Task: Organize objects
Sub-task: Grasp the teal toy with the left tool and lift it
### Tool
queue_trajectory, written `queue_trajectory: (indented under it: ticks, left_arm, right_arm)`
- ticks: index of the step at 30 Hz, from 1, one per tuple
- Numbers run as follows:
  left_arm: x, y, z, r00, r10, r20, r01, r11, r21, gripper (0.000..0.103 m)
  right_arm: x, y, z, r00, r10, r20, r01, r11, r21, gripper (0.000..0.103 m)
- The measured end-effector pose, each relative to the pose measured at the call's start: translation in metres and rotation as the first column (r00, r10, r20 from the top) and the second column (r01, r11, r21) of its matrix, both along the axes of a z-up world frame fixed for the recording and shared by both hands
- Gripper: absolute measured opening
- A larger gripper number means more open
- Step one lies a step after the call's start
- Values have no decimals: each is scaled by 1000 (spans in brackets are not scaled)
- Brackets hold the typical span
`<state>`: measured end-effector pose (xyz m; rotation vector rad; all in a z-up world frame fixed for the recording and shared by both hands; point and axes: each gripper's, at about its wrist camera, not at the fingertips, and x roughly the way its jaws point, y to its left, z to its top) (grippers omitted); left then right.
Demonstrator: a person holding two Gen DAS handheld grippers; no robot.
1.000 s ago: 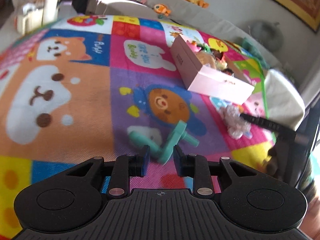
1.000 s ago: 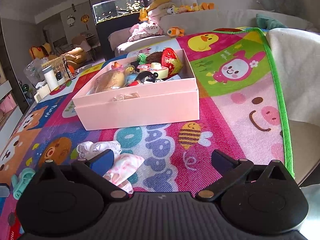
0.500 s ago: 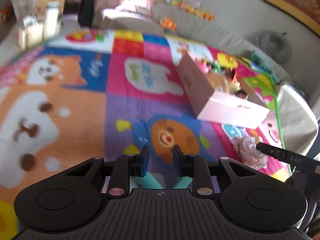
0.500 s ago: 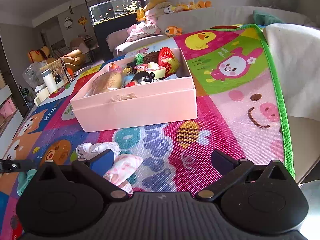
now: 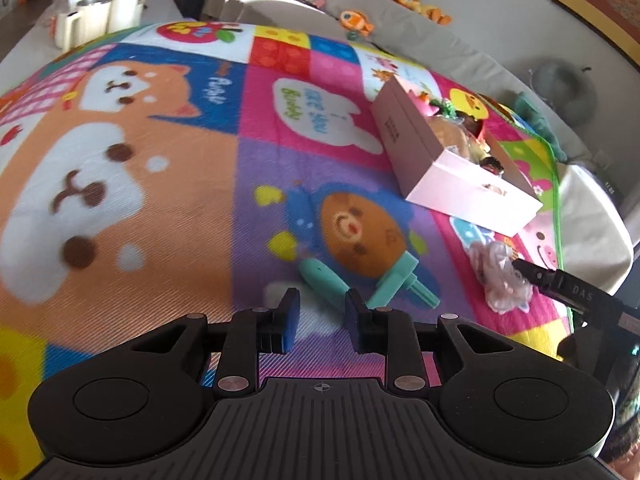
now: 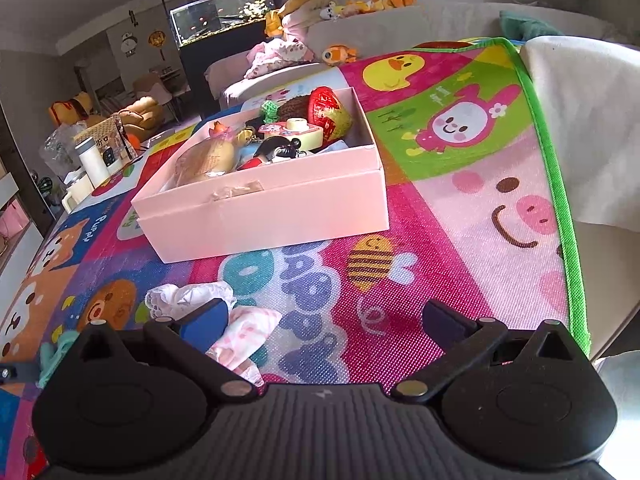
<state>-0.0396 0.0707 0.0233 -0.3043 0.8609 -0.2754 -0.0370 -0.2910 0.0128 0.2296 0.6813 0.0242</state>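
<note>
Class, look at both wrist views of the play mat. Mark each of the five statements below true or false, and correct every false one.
1. The pink box is empty. False: it holds toys.
2. The teal toy lies on the play mat. True.
3. The right gripper has its jaws clamped together. False: they stand wide apart.
4. The pink-and-white cloth lies outside the box. True.
5. The left gripper is lifting the teal toy. False: the toy rests on the mat beyond its jaws.
</note>
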Motion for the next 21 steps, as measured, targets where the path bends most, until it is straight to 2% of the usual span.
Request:
queue_trajectory:
  ticks: [8,10,12,13,18,21]
  left_arm:
    - [12,-37,-6,991,-75,110,59,988,142,29]
    - [7,-49,-7,981,-126,145,89,967,241,31]
    - [1,-60,-9,965,-194,174,127,933,337,33]
    - [-2,-63,-10,959,-214,184,135,921,365,33]
    - [-4,-61,-8,959,-232,161,168,926,338,34]
    - [-10,-65,-7,951,-269,152,205,918,340,35]
  right_arm:
    - [-1,0,0,1000,3,-1,-3,1000,3,103]
    - [-1,-1,0,1000,2,0,-2,1000,6,103]
    - [-1,-1,0,1000,3,-2,-3,1000,9,103]
    - [0,-1,0,1000,3,-3,-3,1000,11,103]
    - [0,-2,0,1000,3,-3,-3,1000,12,103]
    - [0,-2,0,1000,3,-3,-3,1000,12,103]
